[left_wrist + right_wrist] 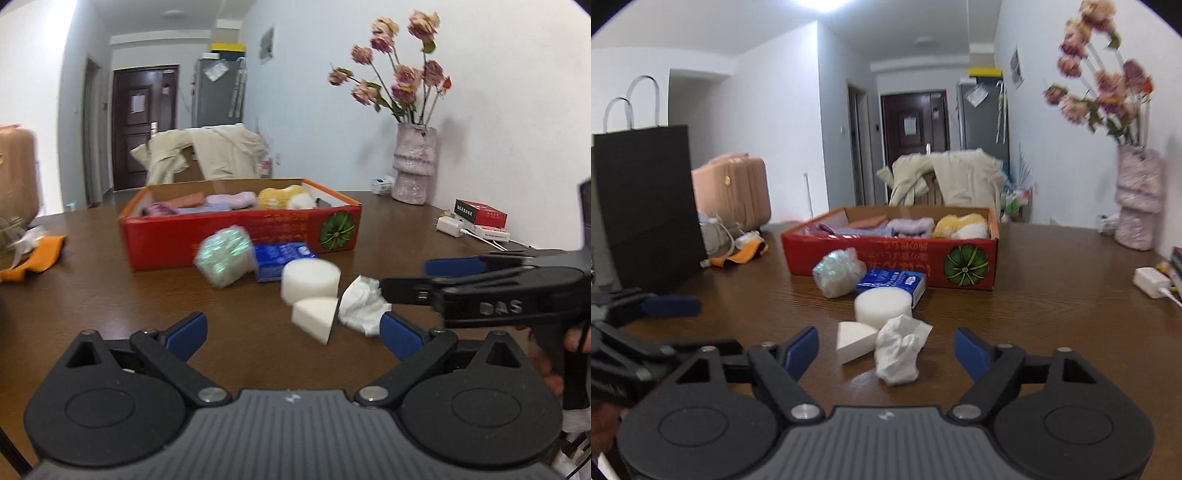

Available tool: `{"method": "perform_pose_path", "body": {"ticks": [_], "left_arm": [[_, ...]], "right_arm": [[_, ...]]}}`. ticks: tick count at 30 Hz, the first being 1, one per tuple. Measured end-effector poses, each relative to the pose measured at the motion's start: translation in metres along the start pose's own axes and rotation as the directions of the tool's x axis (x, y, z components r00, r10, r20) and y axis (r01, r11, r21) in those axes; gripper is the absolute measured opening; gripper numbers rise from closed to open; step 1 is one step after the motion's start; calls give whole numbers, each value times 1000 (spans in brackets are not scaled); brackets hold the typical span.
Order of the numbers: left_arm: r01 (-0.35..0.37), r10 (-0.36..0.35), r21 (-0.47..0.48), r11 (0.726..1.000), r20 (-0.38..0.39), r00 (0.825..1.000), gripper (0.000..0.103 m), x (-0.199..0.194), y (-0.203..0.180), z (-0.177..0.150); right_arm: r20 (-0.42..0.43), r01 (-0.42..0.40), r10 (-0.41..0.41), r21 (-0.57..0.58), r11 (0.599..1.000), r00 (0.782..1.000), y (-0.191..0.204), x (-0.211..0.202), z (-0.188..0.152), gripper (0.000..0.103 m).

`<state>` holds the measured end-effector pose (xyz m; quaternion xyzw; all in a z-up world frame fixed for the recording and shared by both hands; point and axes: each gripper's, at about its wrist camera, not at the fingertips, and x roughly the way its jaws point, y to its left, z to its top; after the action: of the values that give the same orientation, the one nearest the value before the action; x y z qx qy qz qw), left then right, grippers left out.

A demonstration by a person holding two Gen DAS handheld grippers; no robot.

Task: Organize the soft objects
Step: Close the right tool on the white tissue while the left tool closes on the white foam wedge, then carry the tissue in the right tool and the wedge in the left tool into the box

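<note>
Both grippers, right gripper (885, 347) and left gripper (291, 332), gape wide and empty; between the right's blue pads lies crumpled white tissue (899, 350), beside a foam wedge (855, 341).

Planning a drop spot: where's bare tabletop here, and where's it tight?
Free: the wood between the red box and the charger, and the stretch between the black bag and the wrapped bundle. Crowded: the bundle, blue pack, foam disc, wedge and crumpled tissue cluster before the box.
</note>
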<state>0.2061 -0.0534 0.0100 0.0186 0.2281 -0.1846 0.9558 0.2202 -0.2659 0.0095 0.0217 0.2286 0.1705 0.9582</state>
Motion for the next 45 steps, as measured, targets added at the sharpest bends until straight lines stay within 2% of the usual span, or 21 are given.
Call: {"method": "perform_pose_path", "body": {"ticks": [2,4,6,8,9,10,11,12,14,16,20,21,22,24,30,34,39,41,42,43,45], "left_arm": [[20,-20,8,1000,-33,999,97,22,-1,5],[35,-33,19,999,-61,998,86,40,-2,8],[31,-27,44,999,-93,995,80,55,-4,10],[50,-45,45,998,-114,992,70,66,-5,10],[76,-73,26,997,-122,990,61,71,-3,11],[95,-93,8,995,-123,988,48,74,-1,12],[108,-108,-10,994,-127,986,41,78,1,12],[119,-121,-26,993,-134,984,27,80,3,13],[129,-134,-43,991,-138,981,25,82,5,12],[129,-134,-48,990,-141,981,22,82,6,12],[132,-139,-55,990,-142,980,19,81,6,12],[129,-134,-47,991,-136,982,16,79,5,12],[128,-132,-39,991,-128,983,8,77,4,12],[119,-120,-15,993,-108,987,3,71,1,12],[112,-113,-18,994,-71,991,1,34,1,11],[111,-113,-50,993,-31,993,1,-3,7,9],[92,-95,-37,995,-101,990,8,10,-2,6],[78,-80,-20,997,-129,988,30,26,-9,5],[63,-65,-17,998,-147,987,52,36,-12,5],[55,-56,-6,998,-154,987,56,43,-15,6],[66,-63,7,998,-165,984,54,57,-21,9]], "right_arm": [[-25,-34,35,48,998,999,-13,21,5,70],[-56,-84,89,91,992,994,-24,39,6,63],[-86,-94,103,101,990,991,-27,51,6,47],[-90,-103,113,112,988,989,-28,57,3,38],[-97,-120,133,134,984,986,-32,60,2,29],[-91,-135,150,156,979,984,-35,61,2,25],[-82,-145,162,184,972,983,-39,61,1,24],[-75,-149,169,217,965,983,-44,60,1,24],[-67,-149,176,302,942,982,-58,62,-3,16],[-68,-134,168,355,925,983,-68,63,-5,14],[-78,-149,183,324,934,980,-62,65,-5,10],[-79,-147,182,327,933,980,-62,67,-5,10],[-81,-143,180,333,932,980,-63,67,-5,10],[-93,-134,174,334,933,980,-63,69,-6,9],[-104,-63,95,276,959,990,-50,57,-6,7],[-43,-79,94,265,961,995,-33,18,-5,7],[35,-75,68,232,970,997,-17,-27,3,7],[56,-66,55,220,973,997,-16,-37,8,7],[62,-69,56,217,974,996,-16,-41,10,7],[67,-67,54,215,974,996,-17,-44,11,7],[62,-59,46,215,975,997,-20,-45,12,7]]}}
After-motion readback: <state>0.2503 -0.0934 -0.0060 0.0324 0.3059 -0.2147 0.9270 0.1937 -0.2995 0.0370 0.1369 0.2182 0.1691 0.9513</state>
